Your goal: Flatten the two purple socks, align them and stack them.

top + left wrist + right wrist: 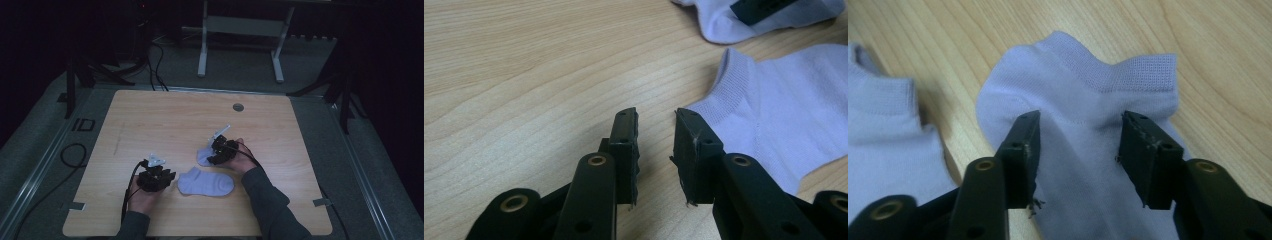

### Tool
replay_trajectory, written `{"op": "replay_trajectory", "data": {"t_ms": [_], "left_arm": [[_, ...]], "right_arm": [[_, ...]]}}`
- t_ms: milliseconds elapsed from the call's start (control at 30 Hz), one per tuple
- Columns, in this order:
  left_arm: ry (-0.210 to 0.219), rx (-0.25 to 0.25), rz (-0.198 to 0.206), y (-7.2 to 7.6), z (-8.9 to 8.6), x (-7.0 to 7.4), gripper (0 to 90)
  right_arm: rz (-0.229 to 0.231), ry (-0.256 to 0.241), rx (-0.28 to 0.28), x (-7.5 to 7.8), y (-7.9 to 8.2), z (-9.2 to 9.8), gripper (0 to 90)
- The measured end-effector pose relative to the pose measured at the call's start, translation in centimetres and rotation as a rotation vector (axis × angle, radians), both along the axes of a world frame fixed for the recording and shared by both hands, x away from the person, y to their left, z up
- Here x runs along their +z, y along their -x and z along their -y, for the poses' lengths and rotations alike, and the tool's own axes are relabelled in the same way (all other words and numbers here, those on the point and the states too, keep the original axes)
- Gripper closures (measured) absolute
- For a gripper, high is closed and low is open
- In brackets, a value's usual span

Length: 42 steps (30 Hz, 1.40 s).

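Two pale lilac ankle socks lie on the wooden table (150, 120). One sock (206, 183) lies flat near the front middle, its ribbed cuff (729, 95) close to my left gripper (656, 137), which is open over bare wood just beside that cuff. The second sock (1088, 120) lies further back, under my right gripper (1080, 142). That gripper is open, its jaws resting on the fabric a little behind the cuff. In the high view the left gripper (159, 177) is left of the front sock and the right gripper (218, 152) covers most of the back sock (202, 157).
A round grey grommet (238, 107) sits in the table near its far edge. Cables (75, 155) run on the floor at the left. A white table frame (240, 40) stands behind the table. Wide bare wood spreads across the far half.
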<state>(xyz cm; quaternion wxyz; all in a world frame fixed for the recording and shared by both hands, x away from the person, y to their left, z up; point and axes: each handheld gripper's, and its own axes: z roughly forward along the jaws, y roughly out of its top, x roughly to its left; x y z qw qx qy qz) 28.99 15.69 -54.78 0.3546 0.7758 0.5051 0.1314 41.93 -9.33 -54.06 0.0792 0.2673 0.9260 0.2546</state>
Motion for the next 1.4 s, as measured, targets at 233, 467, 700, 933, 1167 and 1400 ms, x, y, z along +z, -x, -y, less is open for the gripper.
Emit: {"op": "replay_trajectory", "data": {"t_ms": [233, 467, 700, 933, 1167, 1400], "left_arm": [[0.003, 0.005, -0.001, 0.0, -0.1, 0.0, 70.9], [0.003, 0.004, -0.002, 0.0, 0.0, -0.1, 70.7], [0.006, 0.010, -0.003, 0.0, -0.3, 0.0, 70.4], [0.004, 0.009, -0.002, 0.1, -0.3, 0.0, 70.4], [0.003, 0.010, -0.002, 0.0, -0.2, 0.0, 70.4], [0.003, 0.011, -0.002, 0.1, -0.2, 0.0, 70.4]], "right_arm": [[0.007, -0.004, -0.012, 0.1, 0.1, -0.2, 72.7], [0.008, 0.005, -0.059, 0.1, 0.1, -0.3, 86.0], [0.014, -0.012, -0.083, 0.2, 0.5, -0.2, 86.7], [0.049, -0.051, -0.073, 1.6, 1.6, 0.6, 86.8], [0.096, -0.133, -0.074, 4.2, 3.2, 2.4, 86.8], [0.140, -0.183, -0.077, 5.3, 5.1, 4.1, 86.8]]}}
